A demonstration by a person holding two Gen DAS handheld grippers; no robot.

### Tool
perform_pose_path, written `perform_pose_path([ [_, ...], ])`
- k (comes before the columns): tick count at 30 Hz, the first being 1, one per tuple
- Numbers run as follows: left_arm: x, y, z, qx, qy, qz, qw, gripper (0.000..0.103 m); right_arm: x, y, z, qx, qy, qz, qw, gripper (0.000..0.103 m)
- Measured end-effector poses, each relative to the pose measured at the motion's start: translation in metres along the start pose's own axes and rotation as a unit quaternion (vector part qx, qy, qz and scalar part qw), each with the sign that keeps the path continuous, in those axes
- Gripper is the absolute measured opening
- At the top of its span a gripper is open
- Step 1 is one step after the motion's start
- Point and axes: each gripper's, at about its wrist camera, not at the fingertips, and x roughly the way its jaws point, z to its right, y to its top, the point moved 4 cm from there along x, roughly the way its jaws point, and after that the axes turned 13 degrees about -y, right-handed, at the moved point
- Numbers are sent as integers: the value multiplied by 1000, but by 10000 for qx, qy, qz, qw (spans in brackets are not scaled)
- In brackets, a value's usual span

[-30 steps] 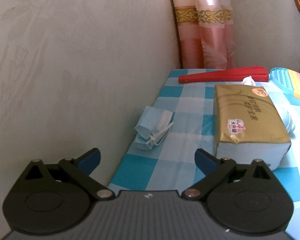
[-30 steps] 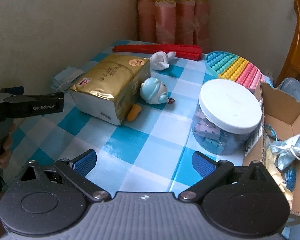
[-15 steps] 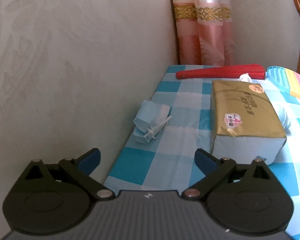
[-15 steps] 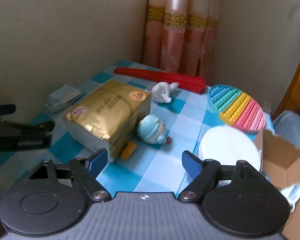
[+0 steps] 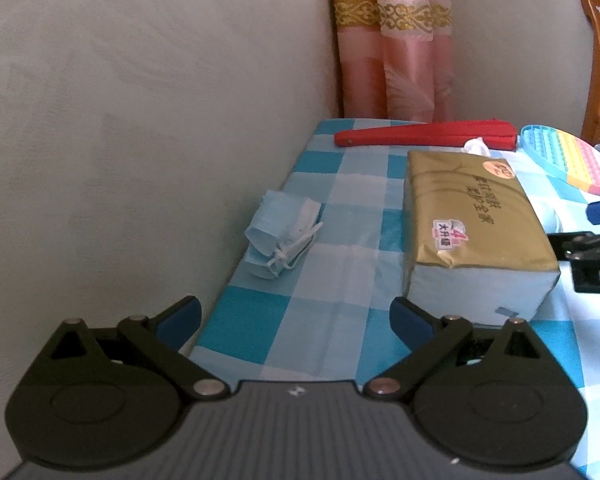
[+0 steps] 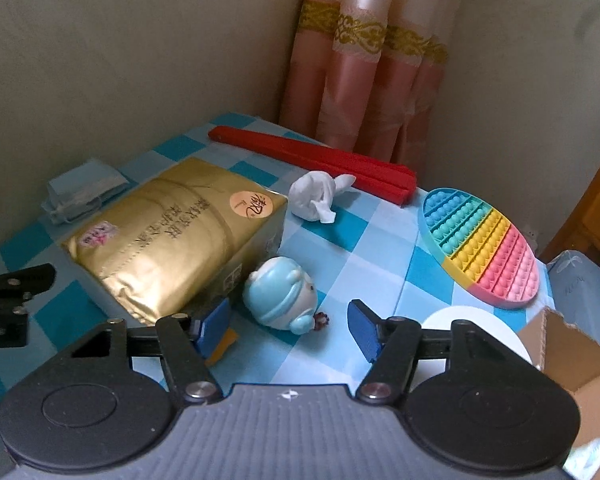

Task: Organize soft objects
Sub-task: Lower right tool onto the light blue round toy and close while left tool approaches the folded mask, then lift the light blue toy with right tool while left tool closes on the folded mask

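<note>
From the left wrist camera, the left gripper (image 5: pixel 296 320) hangs over the near edge of the worktop (image 5: pixel 340 264), which wears a blue and white checked cloth and stands against a pale wall. Its fingers (image 5: pixel 410 314) stand wide apart with nothing between them. Ahead, close to the wall edge, lies a folded blue face mask (image 5: pixel 282 236) with white ear loops. To its right sits a gold tissue pack (image 5: pixel 476 220), well apart from the mask. Behind the pack a red folded fan (image 5: pixel 424 137) lies across the far end, a scrap of white tissue just shows over the pack's back edge, and a rainbow bubble pad (image 5: pixel 568 164) reaches in from the right. The other gripper's black frame enters at the right edge.

From the right wrist camera, the right gripper (image 6: pixel 286 322) has its fingers (image 6: pixel 362 326) closing, about half open. A small blue plush toy (image 6: pixel 282 294) lies just ahead of them on the cloth; the pads do not press it. The left finger stands beside the tissue pack's (image 6: pixel 172 232) near corner, over a small orange object (image 6: pixel 224 346). A crumpled white tissue (image 6: pixel 314 196) lies beyond the toy, in front of the fan (image 6: pixel 320 158). The bubble pad (image 6: pixel 484 244) lies to the right, and a white round lid (image 6: pixel 480 328) and a cardboard box (image 6: pixel 580 364) sit at the lower right. The mask (image 6: pixel 84 190) lies at the far left.
</note>
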Motion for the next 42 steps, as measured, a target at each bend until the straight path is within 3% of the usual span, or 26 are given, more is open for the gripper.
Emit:
perform_pose_path([
  [12,4,-4,-6,-203,-249,-58,9995,100,20,4,-1,135,233,-103,9996,64],
  [16,5,-5,-6,-212,-295,-86,9993,100,21,3,0,197,275,-130,9993,56],
  [19,5,-5,-5,-200,-316,-109,9992,100,22,4,1,217,299,-149,9992,56],
  [23,6,-6,-2,-164,-362,-138,9991,100,24,7,-2,28,339,-157,9993,56],
  [26,6,-7,-2,-174,-354,-151,9991,100,25,10,-3,-168,436,-189,9987,48],
  [31,6,-6,-3,-221,-382,-137,9989,100,21,11,-5,-610,382,-211,9972,44],
  [42,-9,0,-3,-62,-605,-58,9981,100,-16,2,7,-710,702,-398,9942,44],
])
